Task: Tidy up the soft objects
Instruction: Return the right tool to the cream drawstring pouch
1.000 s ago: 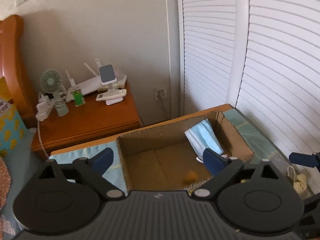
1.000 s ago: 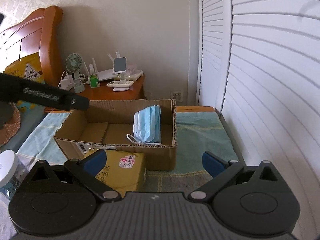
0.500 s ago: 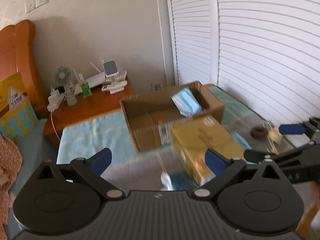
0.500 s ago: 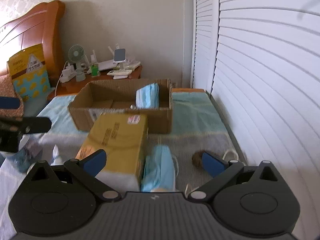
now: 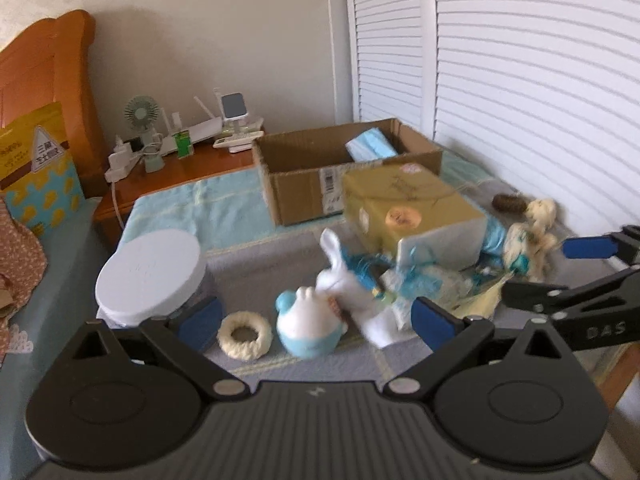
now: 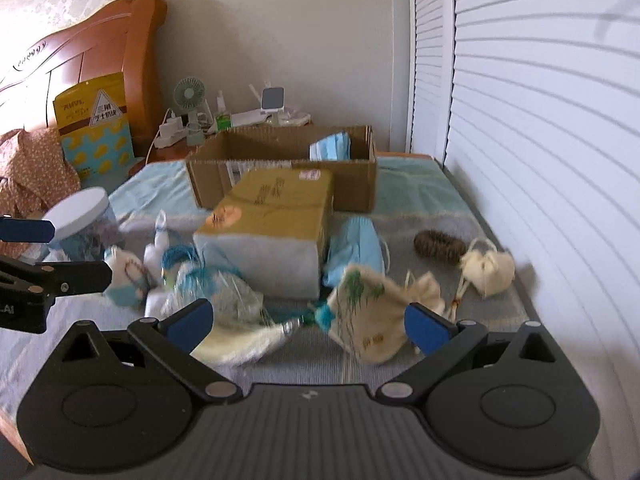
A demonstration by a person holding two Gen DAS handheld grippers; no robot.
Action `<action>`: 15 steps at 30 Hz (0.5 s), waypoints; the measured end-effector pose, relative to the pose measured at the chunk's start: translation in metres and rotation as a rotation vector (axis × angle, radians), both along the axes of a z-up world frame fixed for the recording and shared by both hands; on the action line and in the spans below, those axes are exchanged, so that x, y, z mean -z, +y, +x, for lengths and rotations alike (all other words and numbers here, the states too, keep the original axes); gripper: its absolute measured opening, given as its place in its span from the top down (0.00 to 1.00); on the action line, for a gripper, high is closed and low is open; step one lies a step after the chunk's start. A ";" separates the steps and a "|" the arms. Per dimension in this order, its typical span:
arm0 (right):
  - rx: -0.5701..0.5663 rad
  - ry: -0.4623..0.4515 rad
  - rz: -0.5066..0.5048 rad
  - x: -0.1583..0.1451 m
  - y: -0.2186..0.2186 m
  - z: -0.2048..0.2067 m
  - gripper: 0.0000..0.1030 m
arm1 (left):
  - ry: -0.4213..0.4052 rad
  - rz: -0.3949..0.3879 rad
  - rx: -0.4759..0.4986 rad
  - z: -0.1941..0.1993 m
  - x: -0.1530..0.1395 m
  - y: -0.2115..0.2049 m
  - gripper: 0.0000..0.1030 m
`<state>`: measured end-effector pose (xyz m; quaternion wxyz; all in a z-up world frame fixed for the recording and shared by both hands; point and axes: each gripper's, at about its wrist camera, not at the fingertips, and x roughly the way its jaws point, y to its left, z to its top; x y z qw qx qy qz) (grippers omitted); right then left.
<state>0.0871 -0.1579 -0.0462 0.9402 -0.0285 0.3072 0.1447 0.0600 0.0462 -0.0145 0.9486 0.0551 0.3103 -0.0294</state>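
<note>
Both spread and empty, left gripper (image 5: 314, 316) and right gripper (image 6: 308, 324), hovering over soft toys (image 5: 320, 312) and pouches (image 6: 372, 320) strewn before the cardboard box (image 6: 280, 176) (one mask stack inside): seemingly between picks, next pinching one piece and carrying it boxward.

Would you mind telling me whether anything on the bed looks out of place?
Only one stack of face masks sits in the cardboard box; another mask pile and small pouches lie scattered loose beside the yellow box.
</note>
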 end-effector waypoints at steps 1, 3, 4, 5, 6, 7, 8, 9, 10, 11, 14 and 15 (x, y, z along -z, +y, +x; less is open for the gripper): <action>0.007 0.001 -0.001 0.003 -0.001 -0.001 0.00 | -0.002 0.001 -0.003 -0.001 0.003 0.000 0.03; 0.030 0.007 0.007 0.009 -0.005 -0.002 0.00 | 0.002 -0.003 -0.006 -0.001 0.009 0.000 0.03; 0.047 0.004 0.011 0.012 -0.008 -0.002 0.00 | 0.005 -0.008 -0.005 0.000 0.011 0.001 0.03; 0.066 -0.003 0.013 0.015 -0.011 -0.002 0.00 | 0.011 -0.013 -0.004 0.000 0.014 0.001 0.03; 0.085 -0.006 0.015 0.019 -0.015 -0.001 0.00 | 0.014 -0.016 -0.007 0.001 0.016 0.001 0.03; 0.102 -0.004 0.022 0.021 -0.018 0.001 0.00 | 0.017 -0.019 -0.008 0.001 0.019 0.001 0.03; 0.121 0.001 0.033 0.024 -0.021 0.003 0.00 | 0.023 -0.021 -0.009 0.002 0.021 0.001 0.03; 0.140 0.008 0.046 0.027 -0.025 0.006 0.00 | 0.027 -0.025 -0.008 0.002 0.023 0.002 0.03; 0.149 0.013 0.059 0.029 -0.028 0.008 0.00 | 0.030 -0.029 -0.006 0.003 0.024 0.002 0.03; 0.153 0.016 0.070 0.030 -0.030 0.010 0.00 | 0.033 -0.031 -0.004 0.003 0.025 0.002 0.03; 0.152 0.007 0.054 0.035 -0.030 0.014 0.00 | 0.032 -0.029 0.013 0.002 0.026 0.002 0.03; 0.150 -0.001 0.039 0.036 -0.030 0.016 0.00 | 0.033 -0.025 0.018 0.002 0.026 0.001 0.03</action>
